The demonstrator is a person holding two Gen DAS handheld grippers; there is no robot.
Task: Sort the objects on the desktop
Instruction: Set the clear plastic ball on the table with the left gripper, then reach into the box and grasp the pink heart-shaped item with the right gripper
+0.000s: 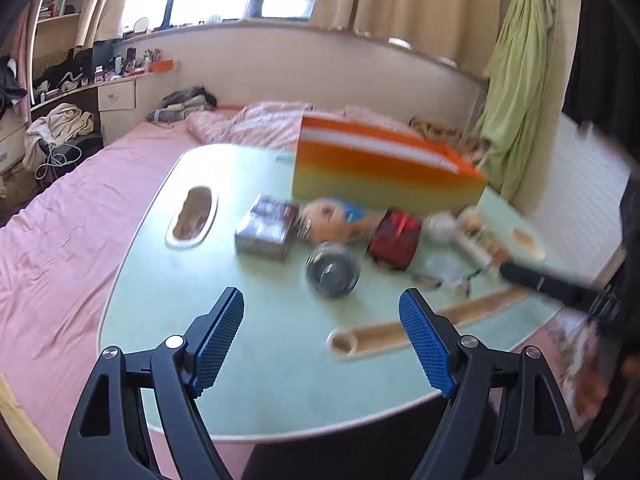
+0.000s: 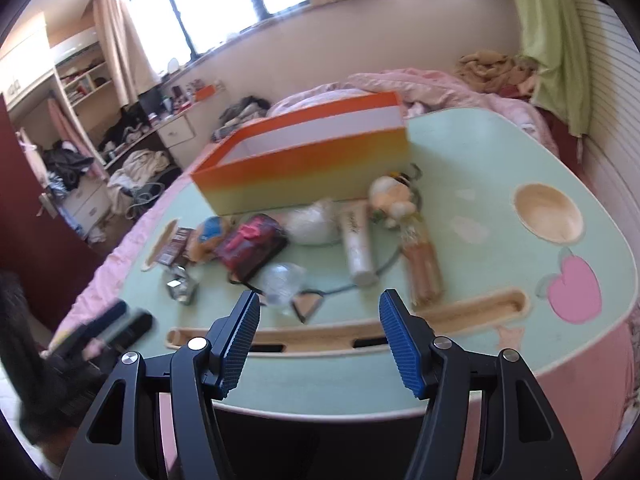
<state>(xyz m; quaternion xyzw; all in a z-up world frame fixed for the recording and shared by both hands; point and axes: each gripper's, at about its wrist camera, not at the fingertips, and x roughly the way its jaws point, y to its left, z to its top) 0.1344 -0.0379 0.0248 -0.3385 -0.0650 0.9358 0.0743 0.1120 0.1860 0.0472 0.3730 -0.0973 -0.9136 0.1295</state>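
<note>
Low in each frame, the left claw [image 1: 322, 336] and right claw [image 2: 320, 338] hover above the bench's [image 2: 500, 168] near edge, both spread wide, gripping nothing.

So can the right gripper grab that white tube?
Probably yes. The right gripper is open, and the white tube lies ahead on the table with its cap end facing it, nothing between.

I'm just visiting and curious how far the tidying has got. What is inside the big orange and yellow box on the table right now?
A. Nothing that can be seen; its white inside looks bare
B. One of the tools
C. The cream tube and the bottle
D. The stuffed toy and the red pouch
A: in the right wrist view the orange and yellow box shows only a bare white inner wall, while the items lie on the table in front of it.
</note>
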